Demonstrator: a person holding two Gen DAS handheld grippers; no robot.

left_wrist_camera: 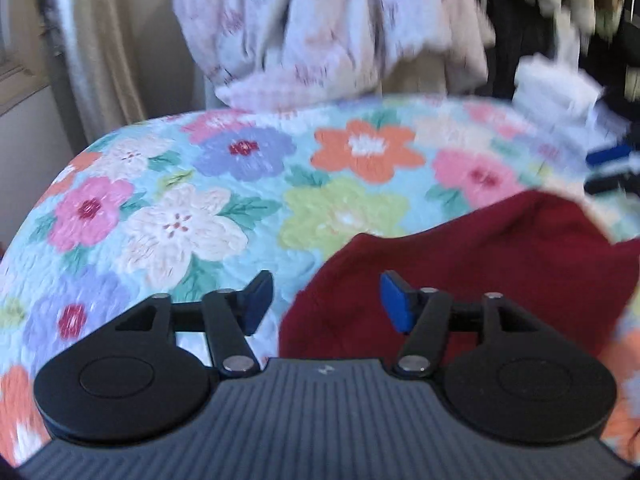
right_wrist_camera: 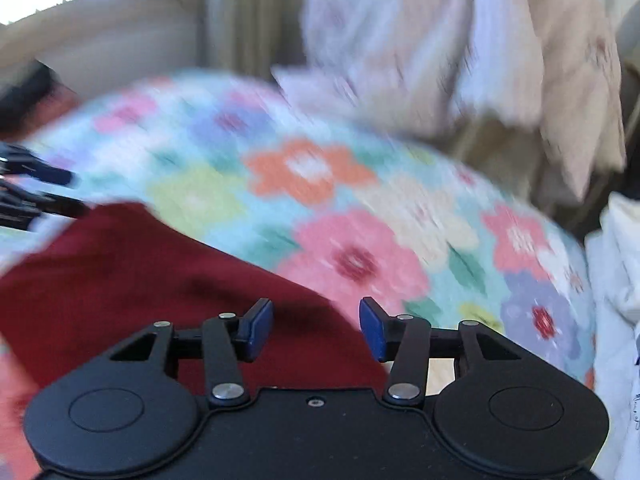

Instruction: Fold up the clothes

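Observation:
A dark red garment point(left_wrist_camera: 492, 264) lies on a floral quilt point(left_wrist_camera: 224, 184). My left gripper point(left_wrist_camera: 326, 304) is open and empty, just above the garment's left edge. In the right wrist view the red garment point(right_wrist_camera: 132, 268) lies to the lower left on the quilt point(right_wrist_camera: 360, 216). My right gripper point(right_wrist_camera: 316, 326) is open and empty over the garment's right edge. The right gripper's blue tips show at the far right of the left wrist view point(left_wrist_camera: 610, 168), and the left gripper's tips at the far left of the right wrist view point(right_wrist_camera: 44, 192). Both views are motion-blurred.
A bundle of pale floral fabric point(left_wrist_camera: 320, 28) hangs behind the bed. Dark clothes and white items point(left_wrist_camera: 560, 84) hang at the right. Curtains and a wall point(left_wrist_camera: 100, 60) stand at the left. A white pile point(right_wrist_camera: 620, 280) lies past the quilt's right edge.

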